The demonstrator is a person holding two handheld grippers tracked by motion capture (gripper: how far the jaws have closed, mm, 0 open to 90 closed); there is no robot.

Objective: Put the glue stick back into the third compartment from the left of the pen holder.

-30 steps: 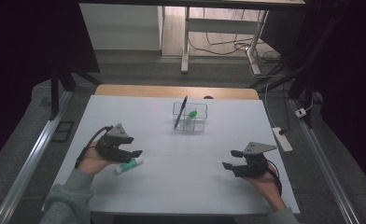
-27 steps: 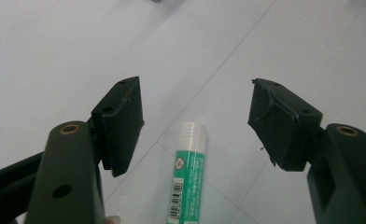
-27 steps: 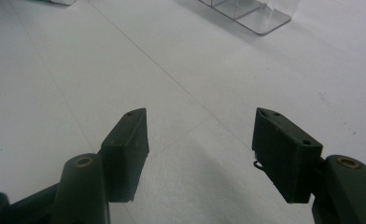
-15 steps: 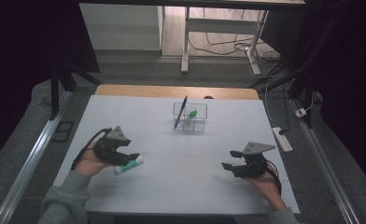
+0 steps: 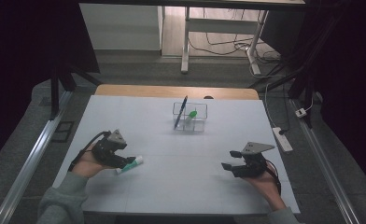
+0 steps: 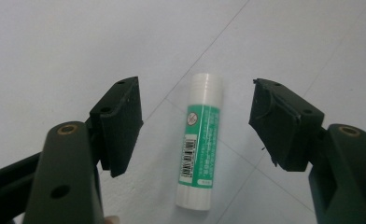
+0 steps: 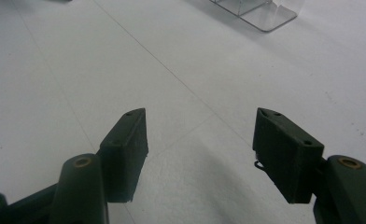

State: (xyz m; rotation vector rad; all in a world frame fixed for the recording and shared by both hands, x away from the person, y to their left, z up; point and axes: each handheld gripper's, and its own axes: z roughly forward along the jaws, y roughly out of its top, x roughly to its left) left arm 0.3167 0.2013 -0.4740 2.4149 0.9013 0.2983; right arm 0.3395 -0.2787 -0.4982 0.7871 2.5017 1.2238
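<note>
Landmark: clear organizer (image 5: pixel 190 118), one, at the far centre of the white table (image 5: pixel 172 186).

Left and near of organizer: one left gripper (image 5: pixel 127 162), held in one hand (image 5: pixel 85 163), jaws spread wide and released. One glue stick (image 6: pixel 199 140), white with green label, flat on the table between those jaws, touching neither pad; also seen at (image 5: pixel 130 164), well apart from the organizer.

In organizer: one dark pen (image 5: pixel 180 112) leaning upright in the left compartment; one green-capped item (image 5: pixel 192 113) just right of it, kind not discernible.

Right and near of organizer: one right gripper (image 5: pixel 229 160), held in one hand (image 5: pixel 265 179), jaws spread wide, nothing between them, bare table beneath. Corner of organizer at the top of the right gripper view (image 7: pixel 260 11).

Count: two grippers, one glue stick, one pen, one organizer.
</note>
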